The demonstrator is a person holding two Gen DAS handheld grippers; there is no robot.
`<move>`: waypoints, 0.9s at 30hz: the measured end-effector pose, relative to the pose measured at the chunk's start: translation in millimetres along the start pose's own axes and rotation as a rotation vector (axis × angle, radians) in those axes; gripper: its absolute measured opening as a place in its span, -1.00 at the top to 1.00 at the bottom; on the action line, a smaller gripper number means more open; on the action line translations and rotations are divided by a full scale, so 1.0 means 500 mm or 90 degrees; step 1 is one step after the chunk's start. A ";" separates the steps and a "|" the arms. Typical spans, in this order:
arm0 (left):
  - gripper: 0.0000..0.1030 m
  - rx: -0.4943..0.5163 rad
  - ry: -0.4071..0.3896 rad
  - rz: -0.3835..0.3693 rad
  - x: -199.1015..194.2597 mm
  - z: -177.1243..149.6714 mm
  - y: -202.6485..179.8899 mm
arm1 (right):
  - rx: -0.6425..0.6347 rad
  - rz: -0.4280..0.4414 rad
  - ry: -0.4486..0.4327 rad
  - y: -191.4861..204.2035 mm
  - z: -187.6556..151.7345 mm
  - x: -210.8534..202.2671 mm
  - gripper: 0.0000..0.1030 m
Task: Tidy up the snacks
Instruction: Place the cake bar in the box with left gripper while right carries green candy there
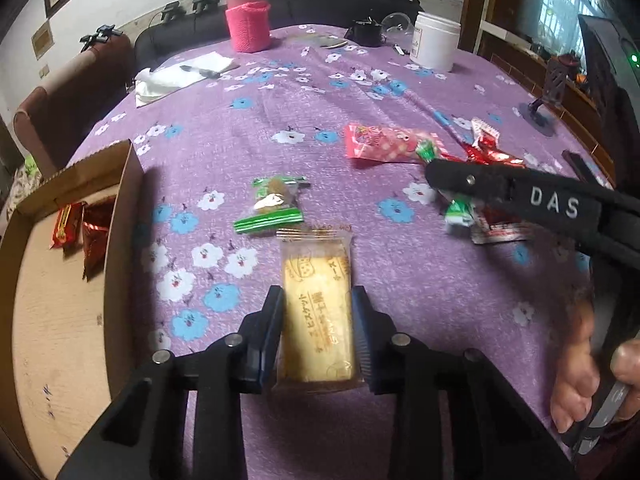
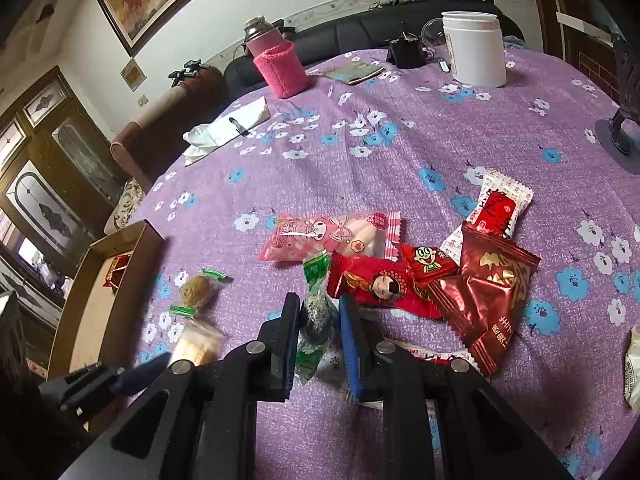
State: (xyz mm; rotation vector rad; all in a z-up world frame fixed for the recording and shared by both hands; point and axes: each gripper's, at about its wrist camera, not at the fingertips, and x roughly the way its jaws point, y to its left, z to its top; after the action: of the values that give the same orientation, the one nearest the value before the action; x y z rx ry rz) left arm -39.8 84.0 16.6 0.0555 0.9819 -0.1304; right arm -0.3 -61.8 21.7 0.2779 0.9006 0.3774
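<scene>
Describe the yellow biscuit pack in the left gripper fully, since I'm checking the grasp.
The yellow biscuit pack is a long rectangular bar in clear, glossy plastic wrap with crimped ends and brown Japanese print. It lies lengthwise along the left gripper, whose two pads press its long sides, over the purple flowered tablecloth. Its far end points at a green-wrapped candy, apparently just short of it.

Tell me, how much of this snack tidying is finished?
Barely started. Two red packets lie in the cardboard box. The left gripper grips a yellow biscuit pack; the right gripper closes around a green-wrapped candy. The red pile remains on the table.
</scene>
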 end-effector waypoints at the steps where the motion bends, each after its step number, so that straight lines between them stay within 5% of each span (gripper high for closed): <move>1: 0.37 -0.006 -0.002 -0.007 -0.005 -0.003 0.000 | 0.000 0.002 -0.006 0.000 0.001 -0.005 0.58; 7: 0.37 -0.048 -0.055 -0.045 -0.102 -0.015 0.033 | 0.005 0.021 -0.041 -0.003 0.005 -0.031 0.58; 13: 0.36 -0.122 -0.122 -0.066 -0.239 -0.024 0.153 | -0.002 0.054 -0.058 0.009 0.001 -0.051 0.58; 17: 0.36 -0.150 -0.151 -0.028 -0.296 -0.022 0.259 | -0.039 0.071 -0.065 0.061 0.005 -0.086 0.58; 27: 0.36 -0.224 -0.104 0.026 -0.209 0.040 0.500 | -0.148 0.139 -0.007 0.325 0.054 -0.070 0.57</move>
State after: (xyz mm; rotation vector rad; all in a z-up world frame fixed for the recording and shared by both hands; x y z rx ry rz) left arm -46.9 338.6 111.7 -0.2539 0.8281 0.0751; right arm -31.0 67.2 125.5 0.1640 0.8095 0.6768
